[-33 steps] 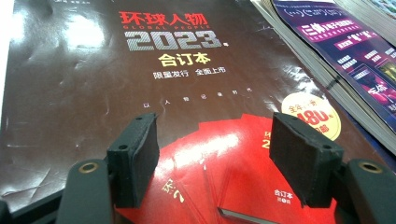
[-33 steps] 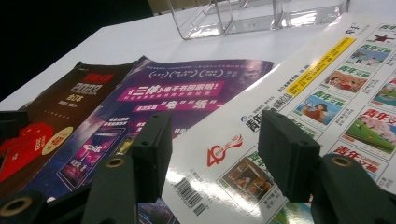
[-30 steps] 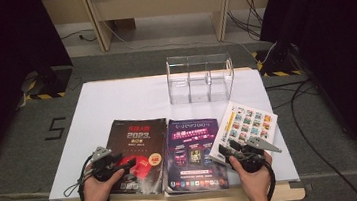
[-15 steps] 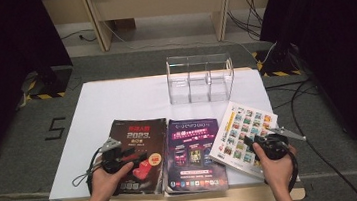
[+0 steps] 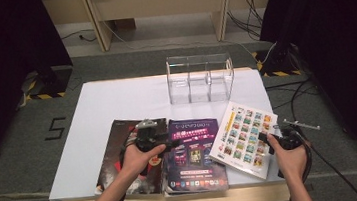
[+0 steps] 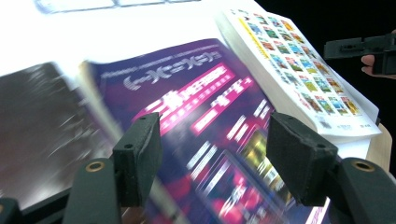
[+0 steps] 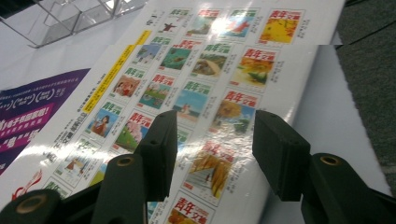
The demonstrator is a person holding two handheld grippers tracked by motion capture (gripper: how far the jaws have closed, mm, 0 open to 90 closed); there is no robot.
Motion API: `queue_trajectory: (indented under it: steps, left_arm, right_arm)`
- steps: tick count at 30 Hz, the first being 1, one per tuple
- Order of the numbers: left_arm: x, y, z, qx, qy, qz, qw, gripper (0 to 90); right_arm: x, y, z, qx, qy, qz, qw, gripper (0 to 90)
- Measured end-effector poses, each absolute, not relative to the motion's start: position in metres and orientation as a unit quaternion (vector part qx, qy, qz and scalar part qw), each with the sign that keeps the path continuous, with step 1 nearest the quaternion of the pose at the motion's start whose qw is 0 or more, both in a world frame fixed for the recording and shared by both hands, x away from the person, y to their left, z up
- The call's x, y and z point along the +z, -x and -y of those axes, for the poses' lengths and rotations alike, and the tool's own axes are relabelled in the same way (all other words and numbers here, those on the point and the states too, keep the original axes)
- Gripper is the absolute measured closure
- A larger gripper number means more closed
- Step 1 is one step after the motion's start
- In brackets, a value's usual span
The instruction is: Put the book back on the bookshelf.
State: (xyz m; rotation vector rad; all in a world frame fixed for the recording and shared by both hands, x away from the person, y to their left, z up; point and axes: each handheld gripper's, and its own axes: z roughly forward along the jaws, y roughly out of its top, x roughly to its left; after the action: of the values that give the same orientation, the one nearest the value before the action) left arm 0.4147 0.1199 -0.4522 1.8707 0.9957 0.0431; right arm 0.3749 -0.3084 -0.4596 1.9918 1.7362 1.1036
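**Getting a clean grip on the magazines' edges**

Three magazines lie side by side along the near edge of the white counter (image 5: 116,102): a dark-covered magazine (image 5: 117,157) at the left, a purple magazine (image 5: 194,154) in the middle, and a white magazine printed with a grid of small cover pictures (image 5: 243,136) at the right, turned at a slant. A clear acrylic rack with compartments (image 5: 199,78) stands well apart at the far side.

The left hand-held gripper (image 6: 212,154) hovers over the seam between the dark and purple magazines, its jaws spread wide with nothing between them; the purple cover shows through the gap. The right hand-held gripper (image 7: 212,149) sits at the near right corner of the white magazine, jaws likewise wide apart and empty, looking along the glossy cover.

The work in hand looks like picking up a magazine, probably to stand it in the rack. To do it well, each gripper should come in low at an edge, not from above: a flat magazine gives the jaws nothing to close on. The white magazine's near corner seems to reach the counter's edge, which would let one jaw slip beneath it. Bite deep enough to catch all the pages, since the slick cover may slide and a shallow pinch could lift only the top sheets.
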Motion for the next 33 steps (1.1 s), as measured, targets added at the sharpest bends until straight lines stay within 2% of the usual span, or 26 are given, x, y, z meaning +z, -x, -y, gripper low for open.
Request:
queue_trajectory:
  steps: [19,33]
  left_arm:
    - [-0.452,-0.429,-0.037,-0.034,-0.79,-0.38,0.48,36.9]
    - [-0.46,-0.441,0.004,-0.069,-0.789,-0.387,0.472,45.5]
  right_arm:
    - [-0.472,-0.381,0.32,0.344,-0.714,-0.597,0.126,47.3]
    - [-0.473,-0.382,0.317,0.339,-0.72,-0.592,0.126,45.7]
